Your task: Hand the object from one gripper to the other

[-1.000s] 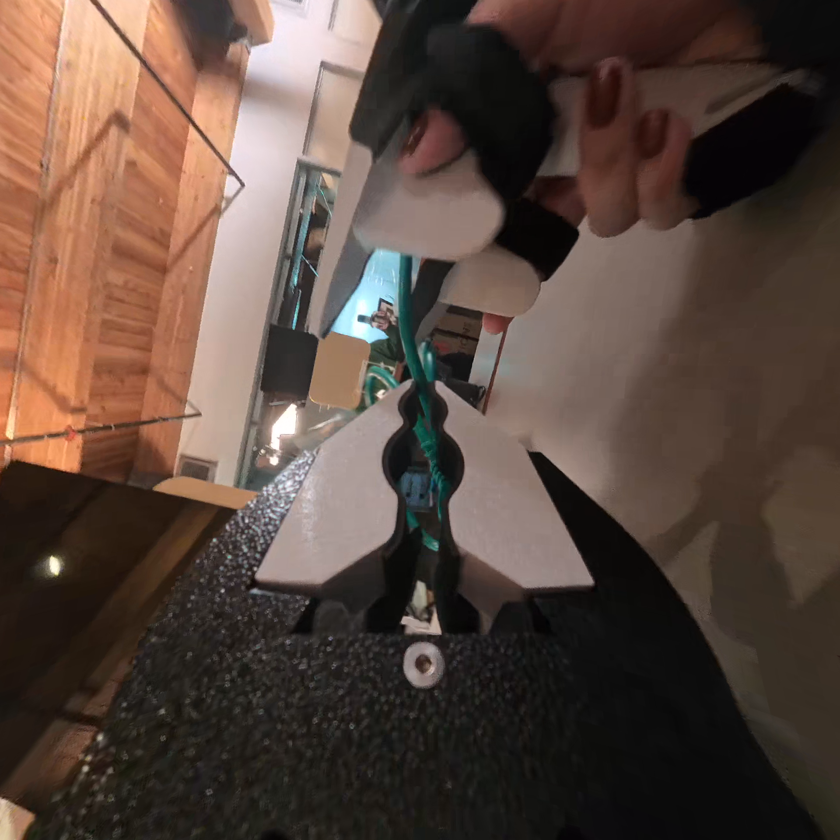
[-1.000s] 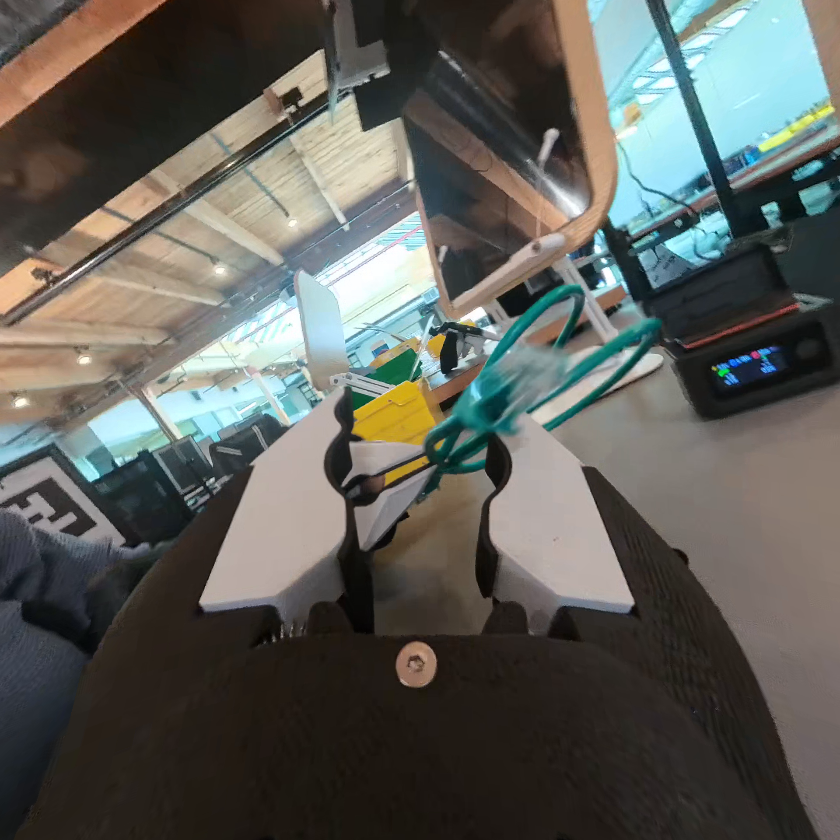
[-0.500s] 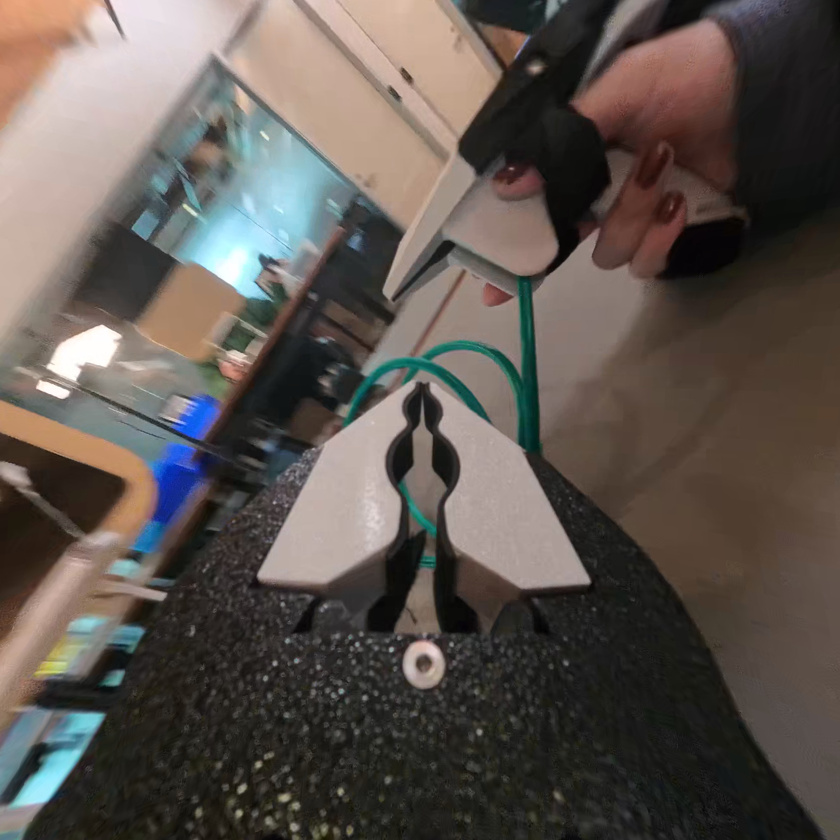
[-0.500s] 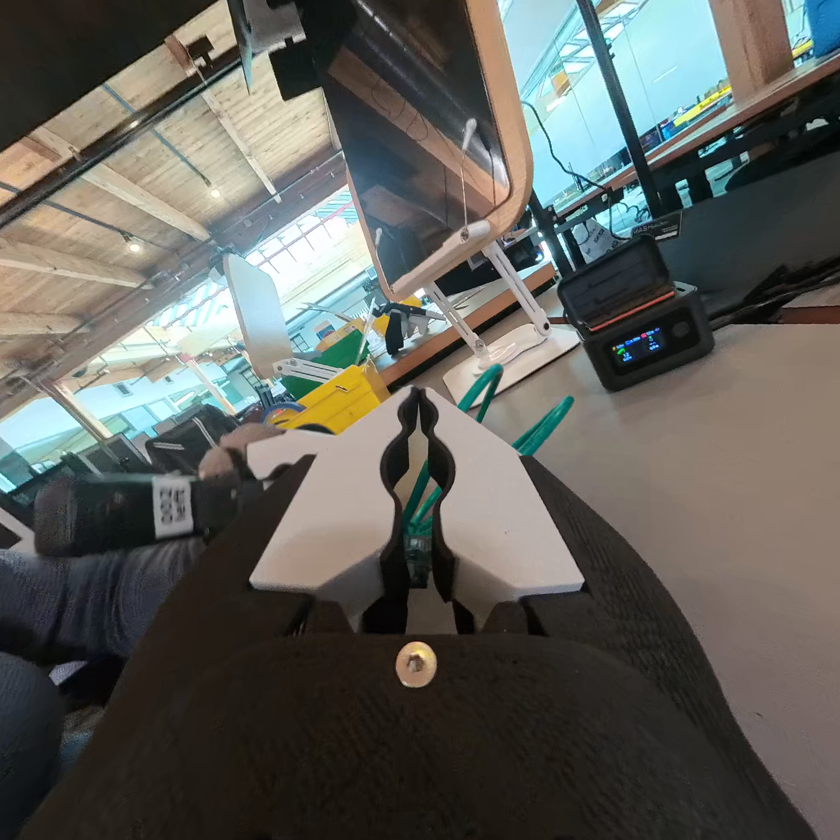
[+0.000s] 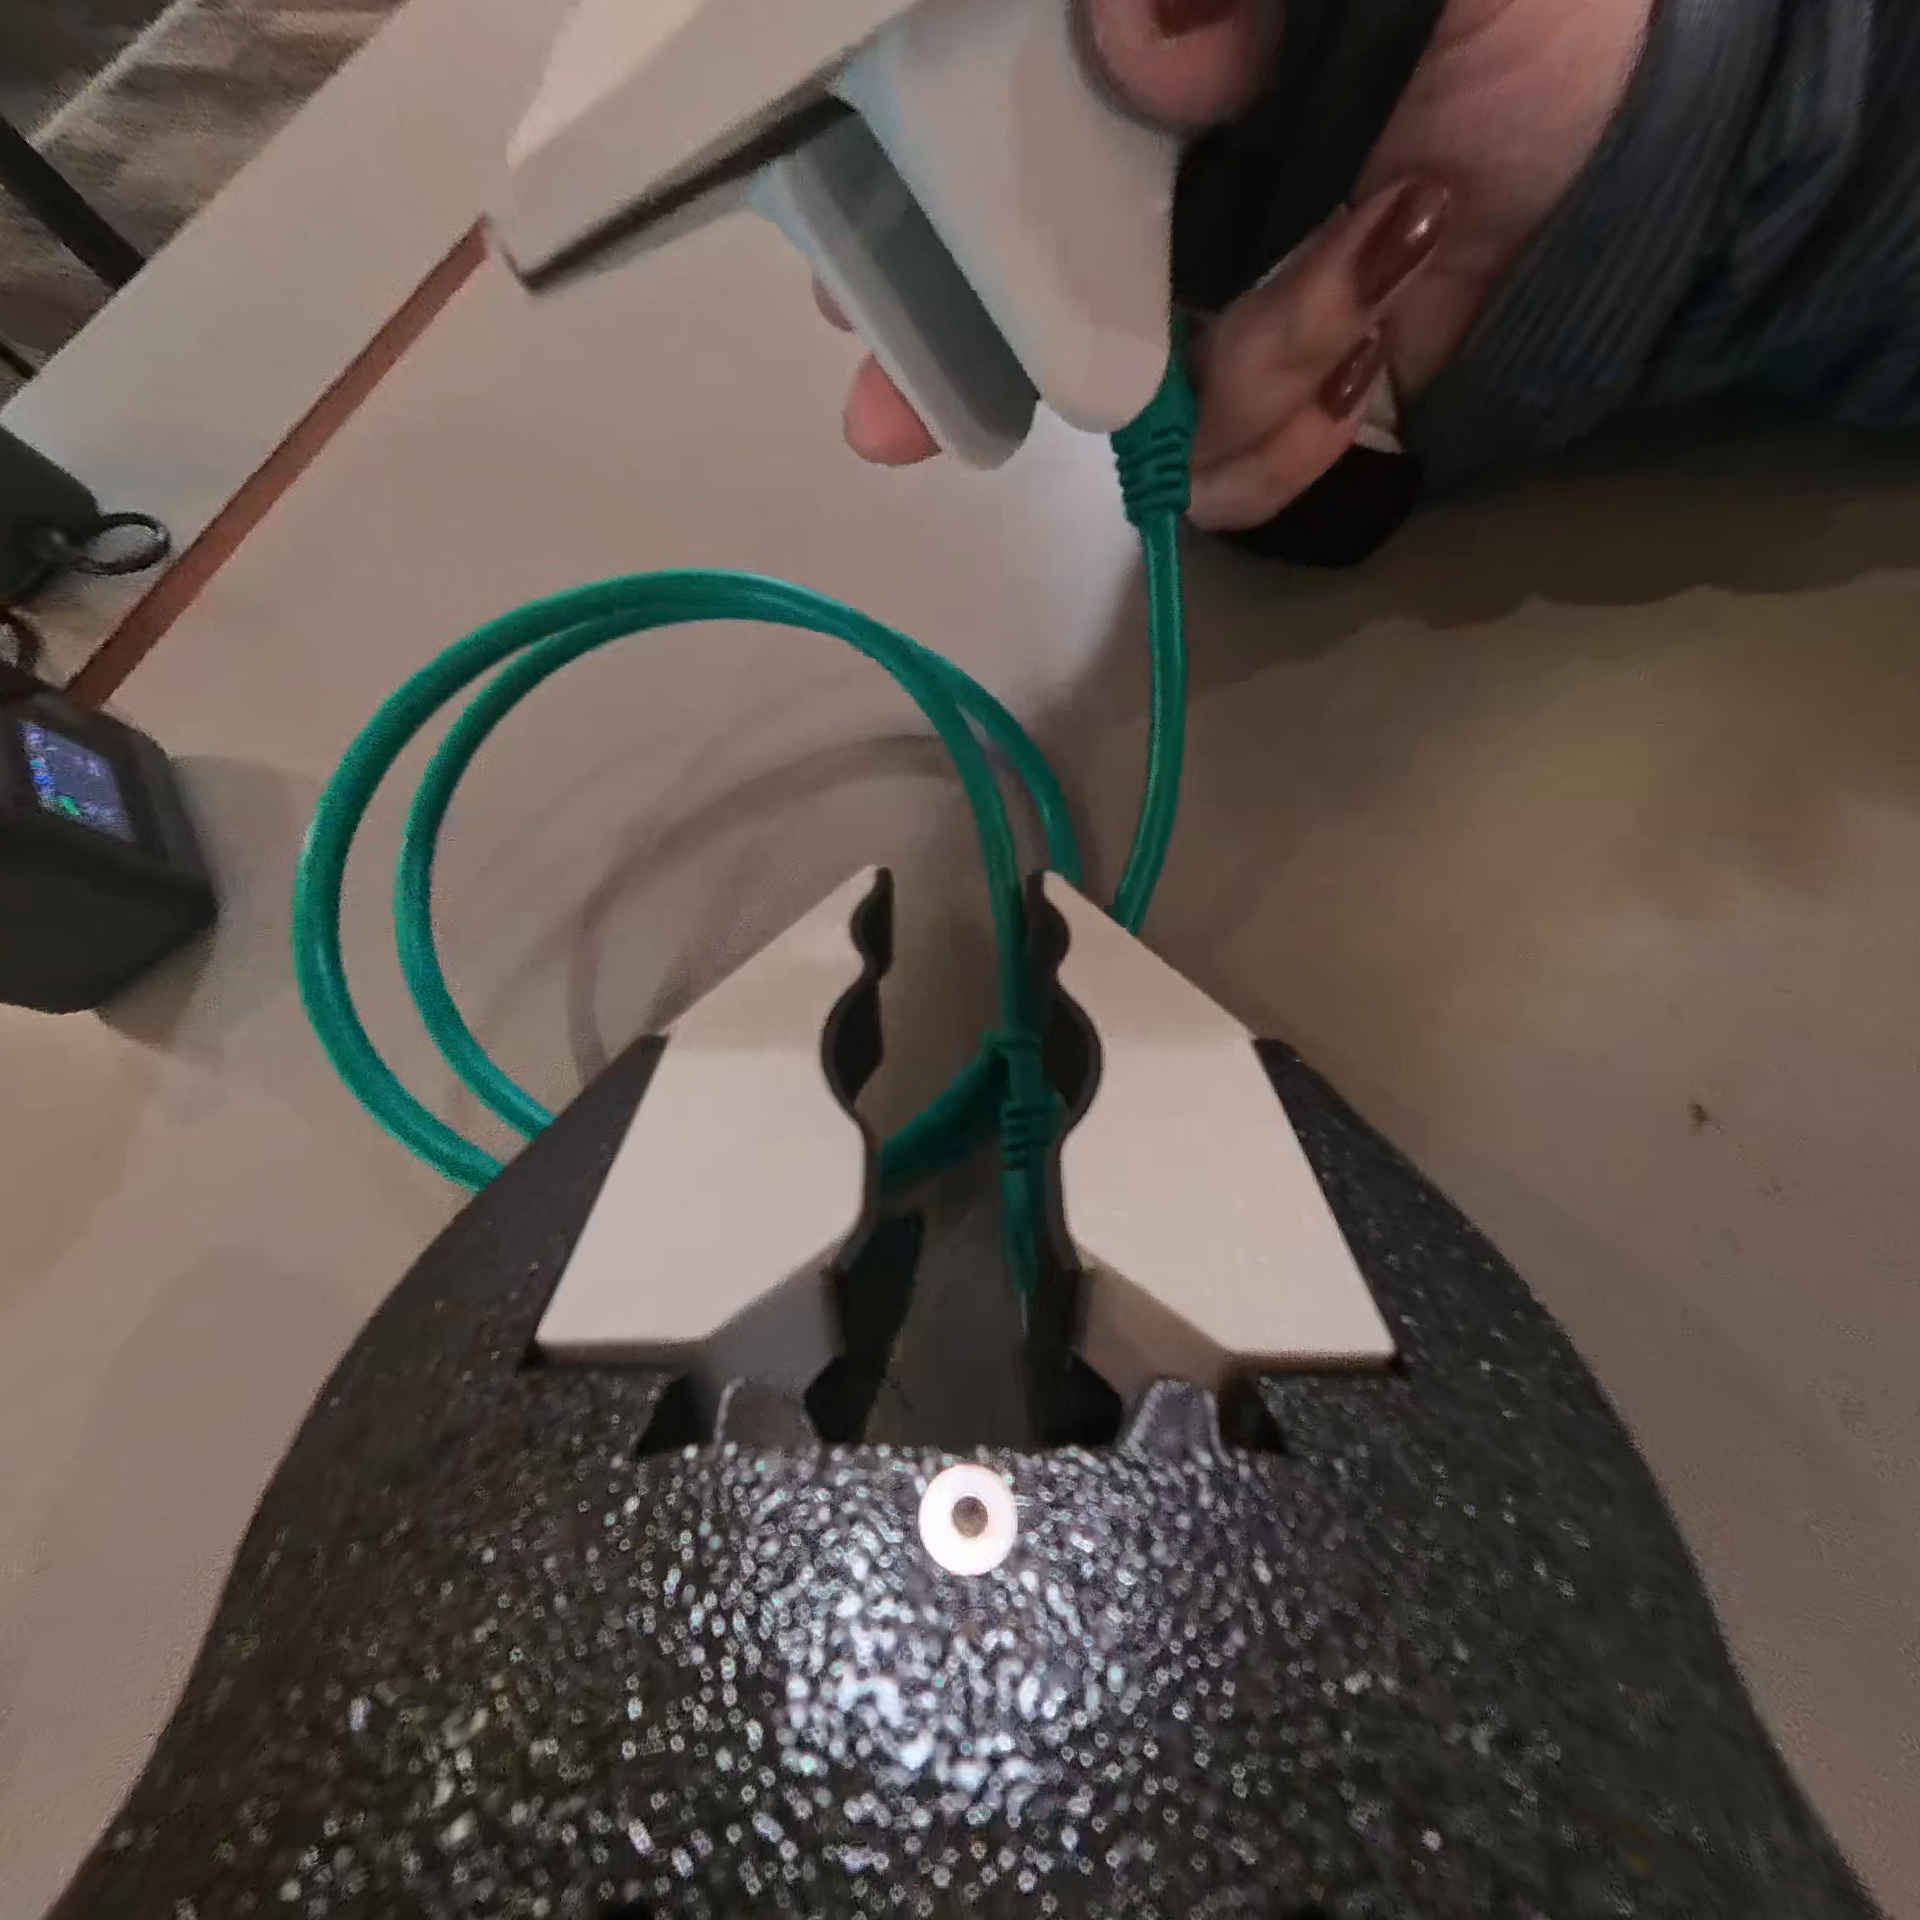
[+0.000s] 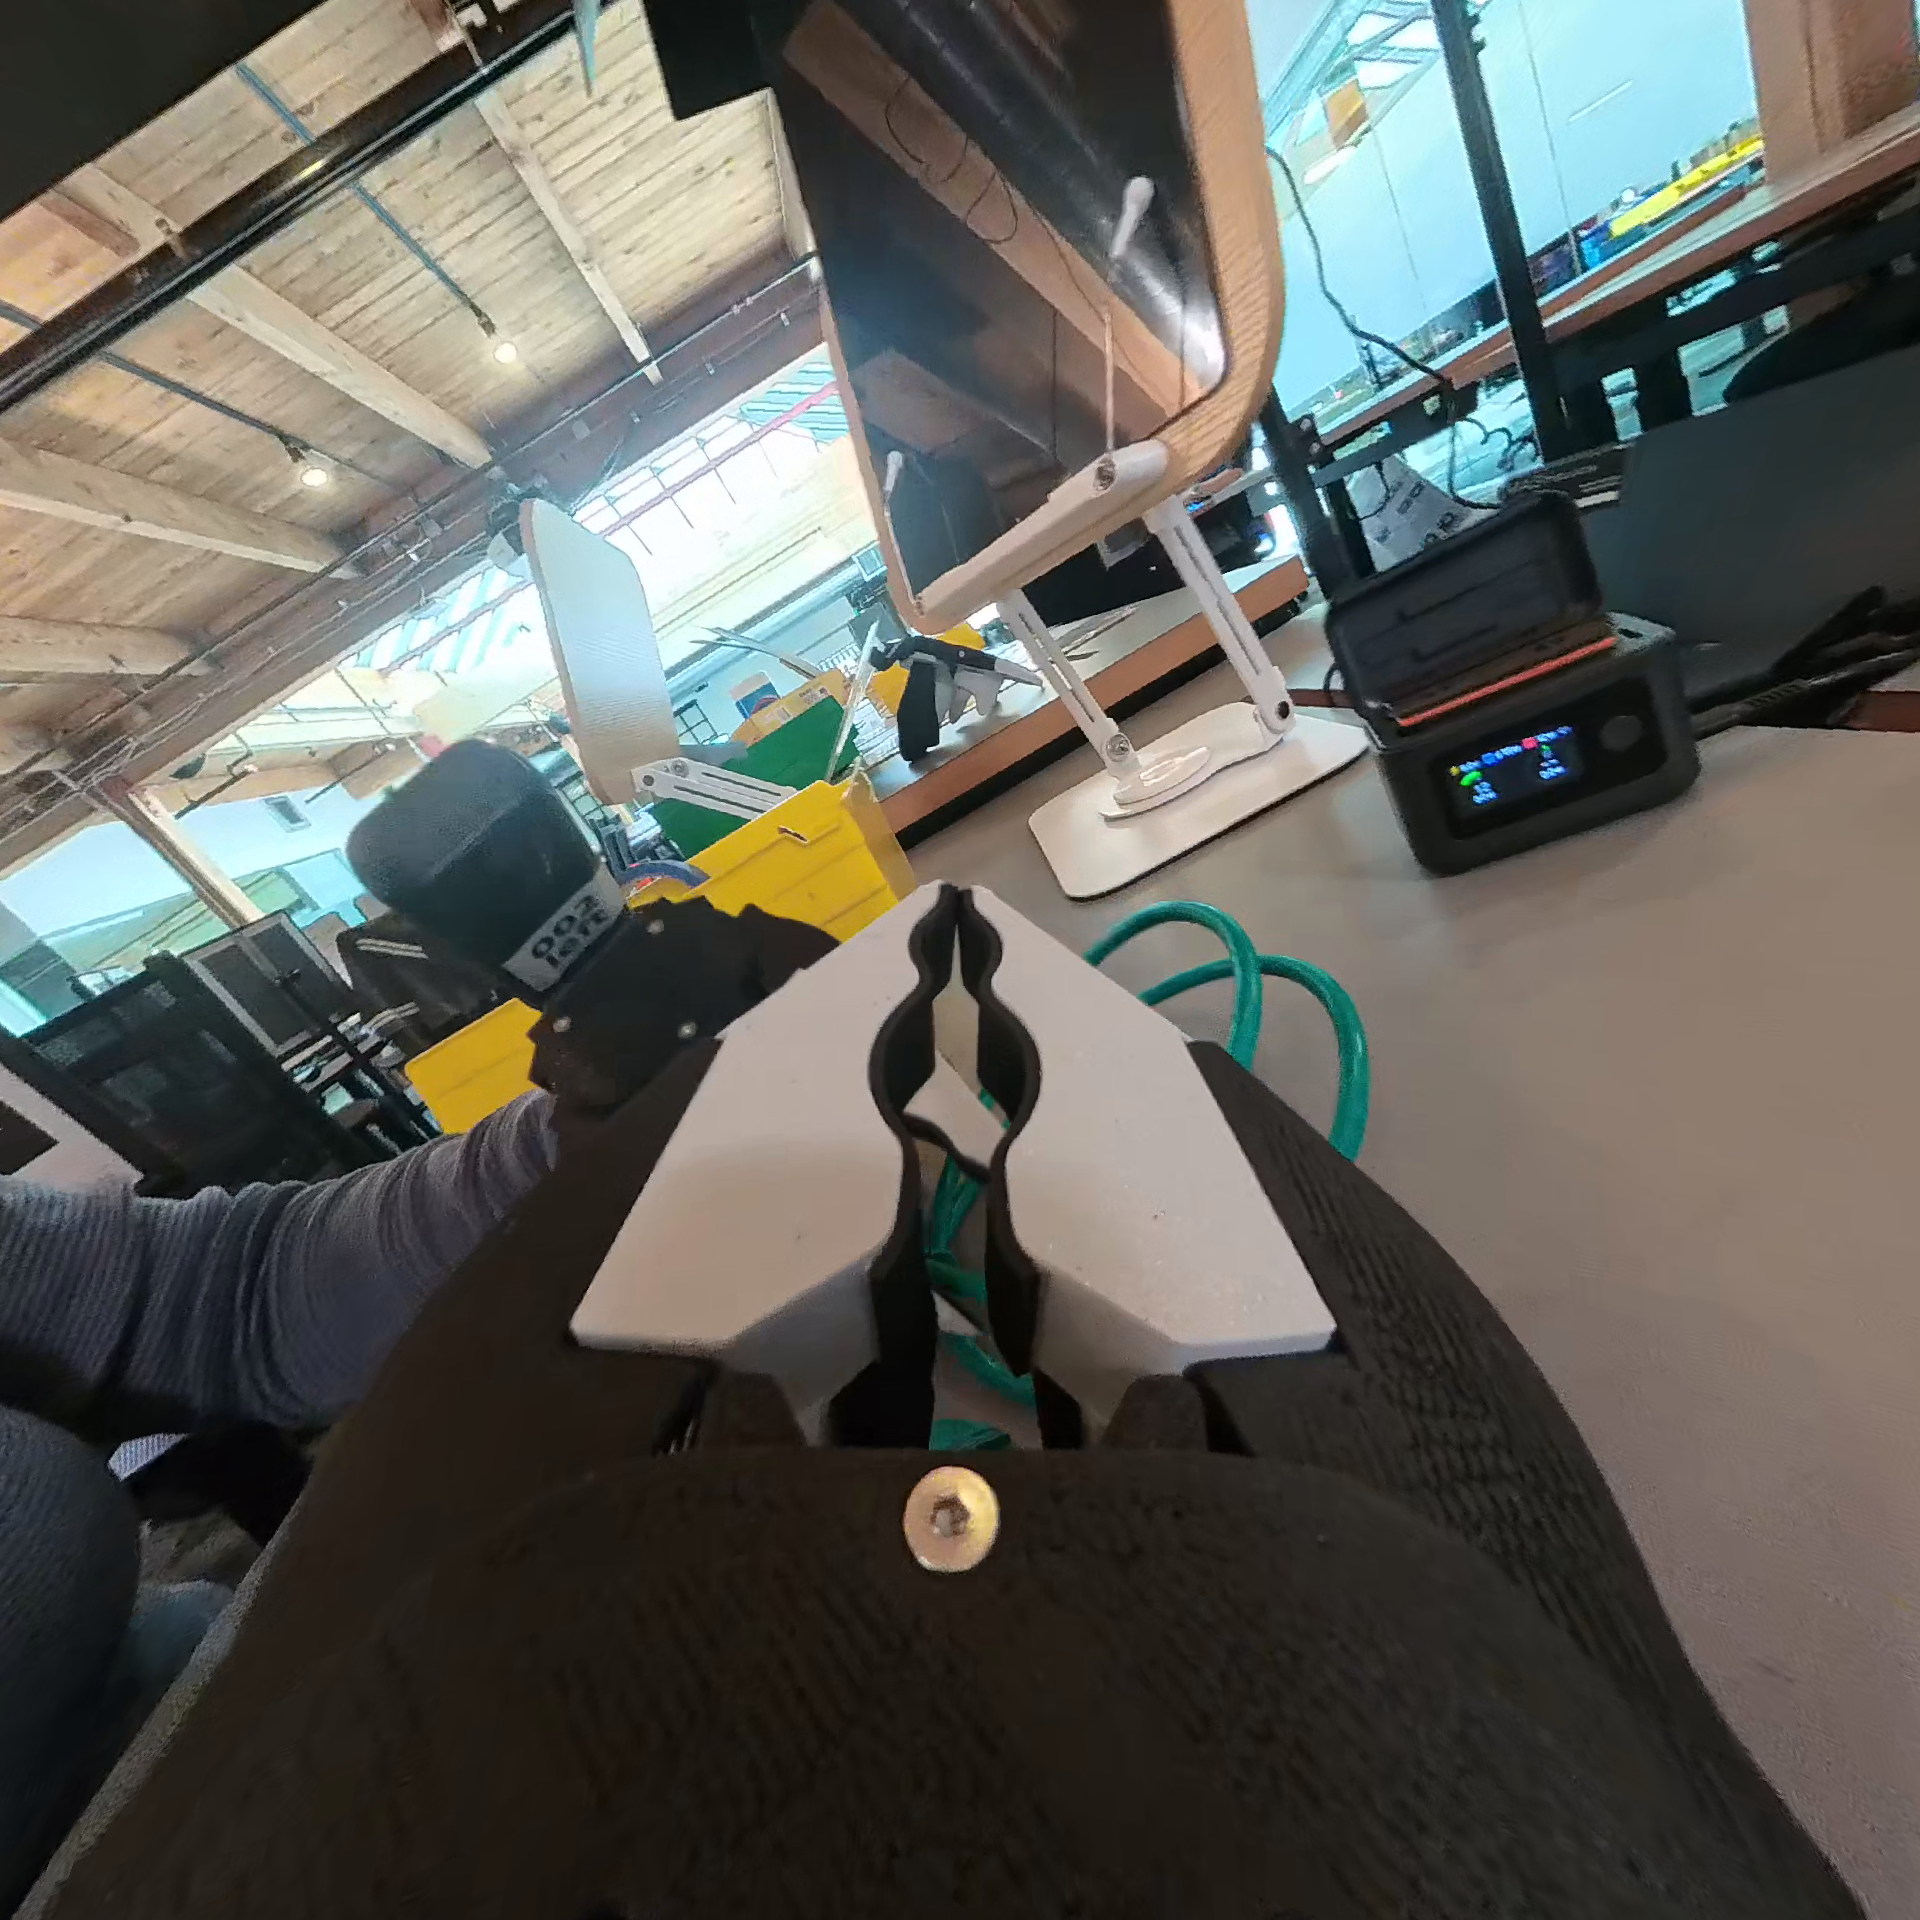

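Item handled: a green cable [image 5: 665, 634], round in section, coiled in 2 loops, with a ribbed strain-relief boot near one end. In the left wrist view the loops lie over the pale grey tabletop [image 5: 1558, 935], and 1 run rises to the right gripper [image 5: 1039, 343], where the ribbed end enters between its white fingers, beside the hand [image 5: 1320, 343] that holds that tool.

Left gripper [image 5: 961, 904]: jaws parted, a clear gap between the white fingers [image 5: 1174, 1153]. A strand of the cable and a second ribbed end lie in that gap, against the inner face of the right-side finger; not pinched.

Right gripper [image 6: 958, 920], own view: tips closed together. Green cable shows in the gap behind the tips and loops out on the tabletop to the right.

Writing: a white label on the black handle of the left tool [image 6: 468, 862], and a lit display on a small black device [image 6: 1527, 769]; text not reproduced.

Surroundings: a tablet on a white stand [image 6: 1195, 769] beyond the cable, yellow bins [image 6: 800, 852], a grey sleeve [image 6: 260, 1268] at the left.
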Motion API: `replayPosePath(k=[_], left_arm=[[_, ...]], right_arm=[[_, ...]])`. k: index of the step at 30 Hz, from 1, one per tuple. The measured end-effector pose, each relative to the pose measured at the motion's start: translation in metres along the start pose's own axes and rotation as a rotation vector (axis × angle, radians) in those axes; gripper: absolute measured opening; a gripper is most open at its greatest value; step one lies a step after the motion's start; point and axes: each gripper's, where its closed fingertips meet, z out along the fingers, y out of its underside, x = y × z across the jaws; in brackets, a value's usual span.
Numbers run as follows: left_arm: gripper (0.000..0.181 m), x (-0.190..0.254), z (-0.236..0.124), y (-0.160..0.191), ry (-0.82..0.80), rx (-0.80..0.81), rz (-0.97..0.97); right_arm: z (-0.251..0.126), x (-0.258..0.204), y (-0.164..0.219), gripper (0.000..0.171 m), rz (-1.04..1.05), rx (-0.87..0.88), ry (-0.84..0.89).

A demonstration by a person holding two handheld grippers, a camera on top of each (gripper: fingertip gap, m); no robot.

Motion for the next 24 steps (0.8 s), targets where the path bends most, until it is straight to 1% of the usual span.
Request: replayPosePath(k=[1, 2, 4, 7, 9, 12, 14, 17, 19, 21, 22, 24], left_arm=[[0.016, 0.003, 0.001, 0.000, 0.012, -0.005, 0.005], [0.013, 0.007, 0.002, 0.000, 0.032, -0.008, 0.005], [0.007, 0.007, 0.002, 0.000, 0.021, -0.011, 0.007], [0.003, -0.005, -0.003, -0.008, -0.065, 0.029, 0.042], [0.003, -0.016, -0.010, -0.014, -0.126, 0.068, 0.028], [0.003, -0.031, -0.021, -0.020, -0.205, 0.126, -0.003], [0.003, -0.043, -0.030, -0.026, -0.277, 0.179, -0.019], [0.002, -0.058, -0.050, -0.038, -0.406, 0.273, 0.013], [0.002, -0.061, -0.065, -0.050, -0.506, 0.329, 0.122], [0.002, -0.058, -0.073, -0.057, -0.604, 0.319, 0.310], [0.003, -0.055, -0.075, -0.059, -0.648, 0.304, 0.398], [0.003, -0.047, -0.073, -0.061, -0.686, 0.278, 0.537]], right_arm=[[0.000, -0.004, -0.002, 0.000, -0.009, 0.009, -0.018], [0.000, -0.010, -0.005, 0.000, -0.020, 0.027, -0.045], [-0.001, -0.022, -0.013, 0.000, -0.049, 0.067, -0.095], [-0.003, -0.031, -0.019, 0.000, -0.114, 0.098, -0.125], [-0.006, -0.031, -0.023, 0.000, -0.174, 0.124, -0.099], [-0.008, -0.020, -0.025, 0.000, -0.325, 0.117, 0.023], [-0.009, -0.015, -0.026, 0.016, -0.418, 0.118, 0.091], [-0.004, -0.014, -0.022, 0.044, -0.476, 0.087, 0.136], [0.003, -0.012, -0.013, 0.049, -0.404, 0.030, 0.124], [0.010, -0.008, -0.003, 0.063, -0.275, -0.035, 0.104], [0.013, -0.009, 0.001, 0.067, -0.215, -0.049, 0.085], [0.018, -0.014, 0.006, 0.073, -0.096, -0.063, 0.033]])
